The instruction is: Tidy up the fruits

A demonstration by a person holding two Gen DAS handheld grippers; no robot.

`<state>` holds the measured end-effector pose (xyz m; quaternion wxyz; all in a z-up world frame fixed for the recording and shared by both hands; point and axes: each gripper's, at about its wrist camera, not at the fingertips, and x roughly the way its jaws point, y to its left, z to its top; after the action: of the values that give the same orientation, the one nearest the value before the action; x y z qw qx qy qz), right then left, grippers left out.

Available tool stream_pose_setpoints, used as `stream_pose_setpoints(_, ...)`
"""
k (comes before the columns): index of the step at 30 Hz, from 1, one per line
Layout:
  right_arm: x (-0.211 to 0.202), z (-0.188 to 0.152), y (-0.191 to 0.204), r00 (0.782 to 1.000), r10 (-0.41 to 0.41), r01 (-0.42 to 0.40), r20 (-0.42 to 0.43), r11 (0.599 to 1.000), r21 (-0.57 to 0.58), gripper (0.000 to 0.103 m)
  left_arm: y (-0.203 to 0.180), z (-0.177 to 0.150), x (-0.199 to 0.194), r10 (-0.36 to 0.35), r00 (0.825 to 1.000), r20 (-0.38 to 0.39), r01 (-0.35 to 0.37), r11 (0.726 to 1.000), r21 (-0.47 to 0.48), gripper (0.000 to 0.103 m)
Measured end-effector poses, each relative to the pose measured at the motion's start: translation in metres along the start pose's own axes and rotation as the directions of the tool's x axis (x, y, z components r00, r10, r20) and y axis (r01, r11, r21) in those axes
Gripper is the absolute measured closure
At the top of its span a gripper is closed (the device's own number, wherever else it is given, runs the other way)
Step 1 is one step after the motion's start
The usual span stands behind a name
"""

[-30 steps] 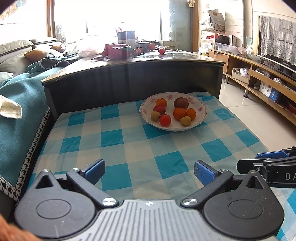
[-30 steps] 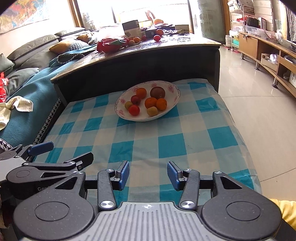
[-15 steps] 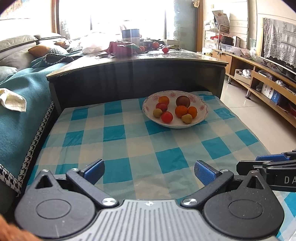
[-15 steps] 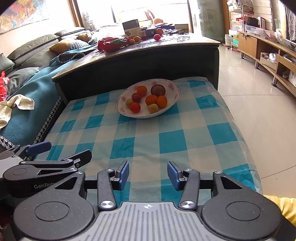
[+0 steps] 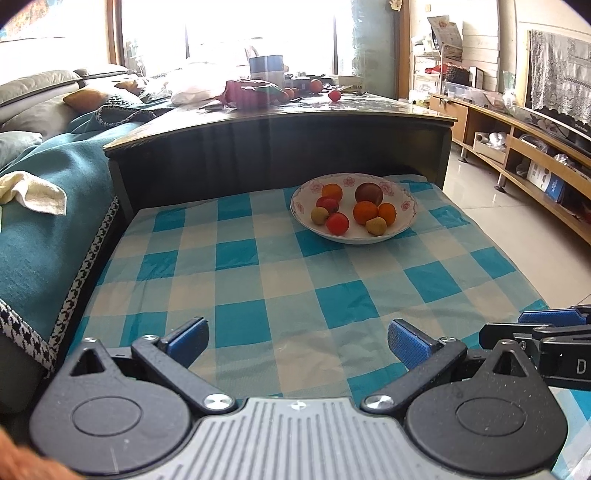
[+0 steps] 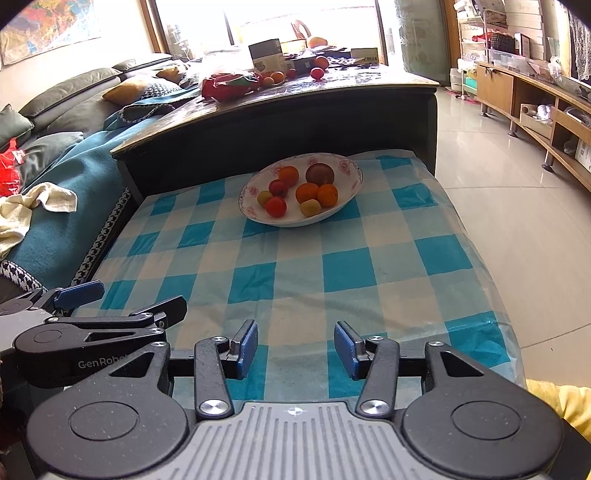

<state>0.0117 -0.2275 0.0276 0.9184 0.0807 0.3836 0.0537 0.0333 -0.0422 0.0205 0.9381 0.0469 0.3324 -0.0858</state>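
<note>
Left wrist view: bowl (image 5: 406, 206) sits lower in frame than a second ago, far on checked cloth (image 5: 258, 280), eight fruits, three oranges (image 5: 365, 212), left gripper (image 5: 297, 338) spread wide, empty; right wrist view: scene barely changed, right gripper (image 6: 294, 349) fingers parted, nothing between.

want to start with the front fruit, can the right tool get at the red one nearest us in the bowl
Probably yes. The right tool is open and empty, only bare checked cloth lies between it and the bowl, and the red fruit sits uncovered near the low front rim.

Bright window (image 5: 236, 33), teal sofa (image 5: 40, 173), perhaps curtains
</note>
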Motion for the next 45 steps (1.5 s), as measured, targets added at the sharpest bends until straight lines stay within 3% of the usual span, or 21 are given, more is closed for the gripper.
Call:
stream_pose_setpoints(26,-0.030,-0.029,0.013,1.000,0.006,-0.006,-0.006,1.000,-0.016,0.060,-0.008,-0.029,-0.033,-0.001,0.999,-0.041,0.003,0.999,0.051,0.000)
stream_pose_setpoints(45,-0.036,-0.043,0.018,1.000,0.013,-0.013,-0.021,1.000,-0.022,0.060,-0.007,-0.040,-0.039,-0.002,0.997,-0.082,0.004,1.000,0.019,0.000)
